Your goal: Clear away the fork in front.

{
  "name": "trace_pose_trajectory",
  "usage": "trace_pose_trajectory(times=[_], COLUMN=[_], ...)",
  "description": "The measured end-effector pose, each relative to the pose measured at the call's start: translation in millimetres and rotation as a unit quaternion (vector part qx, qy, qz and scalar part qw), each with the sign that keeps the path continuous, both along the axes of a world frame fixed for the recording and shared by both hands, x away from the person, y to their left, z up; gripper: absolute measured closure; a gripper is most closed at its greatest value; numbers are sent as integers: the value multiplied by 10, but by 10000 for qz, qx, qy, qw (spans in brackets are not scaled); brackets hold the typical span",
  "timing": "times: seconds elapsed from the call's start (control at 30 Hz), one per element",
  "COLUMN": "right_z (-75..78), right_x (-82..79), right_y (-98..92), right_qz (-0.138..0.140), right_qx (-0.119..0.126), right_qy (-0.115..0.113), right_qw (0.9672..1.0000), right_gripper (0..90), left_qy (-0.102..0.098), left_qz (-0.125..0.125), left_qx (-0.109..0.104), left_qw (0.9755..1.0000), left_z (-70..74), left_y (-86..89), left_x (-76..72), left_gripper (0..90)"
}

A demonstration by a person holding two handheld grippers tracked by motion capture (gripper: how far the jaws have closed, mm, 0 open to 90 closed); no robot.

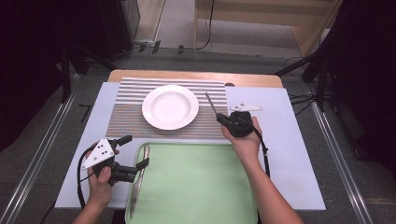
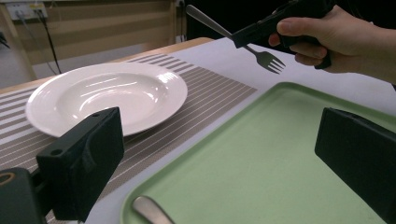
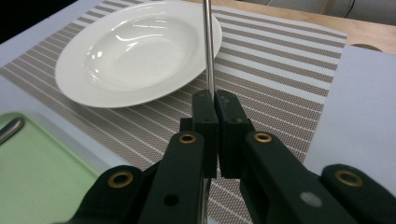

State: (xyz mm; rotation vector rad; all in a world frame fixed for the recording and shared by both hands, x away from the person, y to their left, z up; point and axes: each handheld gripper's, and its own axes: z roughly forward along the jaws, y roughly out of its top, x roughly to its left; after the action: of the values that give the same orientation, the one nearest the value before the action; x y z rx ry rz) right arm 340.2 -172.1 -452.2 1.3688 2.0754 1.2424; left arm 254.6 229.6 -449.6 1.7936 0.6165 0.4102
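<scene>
1. Nearest us, a knife (image 1: 138, 184) lies on the green tray (image 1: 196, 186); our left gripper (image 1: 133, 161) hovers beside it, jaws wide open and empty.
2. Farther out, our right gripper (image 1: 223, 119) clamps the fork (image 2: 243, 42) above the placemat (image 1: 126, 112), beside the plate (image 1: 170, 106): not yet set down.

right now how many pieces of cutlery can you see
2: a fork clamped in the right gripper beside the plate, and a knife at the green tray's left edge.
</scene>
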Motion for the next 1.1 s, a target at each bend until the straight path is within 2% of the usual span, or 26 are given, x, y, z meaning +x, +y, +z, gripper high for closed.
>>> trace_pose_trajectory(times=[0.2,0.43,0.6,0.77,0.93,1.1], right_z=[20,-14,-76,-128,-167,-207], right_x=[-191,-358,-513,-618,-707,-785], right_y=[-58,-140,-195,-209,-199,-187], right_qz=[11,-2,22,82,156,242], right_qx=[160,312,394,455,518,625], right_qy=[-139,-224,-320,-352,-408,-494], right_qw=[9998,9993,9987,9983,9977,9965], right_gripper=[867,867,867,867,867,867], left_qy=[48,62,168,201,202,219], left_qz=[-204,-311,-376,-440,-507,-580], left_qx=[-57,-87,-127,-85,-185,-153], left_qw=[9998,9995,9991,9988,9983,9980], left_z=[17,25,21,22,4,-11], left_y=[-208,-352,-471,-591,-721,-837], left_x=[51,79,112,132,150,160], left_gripper=[14,14,15,16,16,17])
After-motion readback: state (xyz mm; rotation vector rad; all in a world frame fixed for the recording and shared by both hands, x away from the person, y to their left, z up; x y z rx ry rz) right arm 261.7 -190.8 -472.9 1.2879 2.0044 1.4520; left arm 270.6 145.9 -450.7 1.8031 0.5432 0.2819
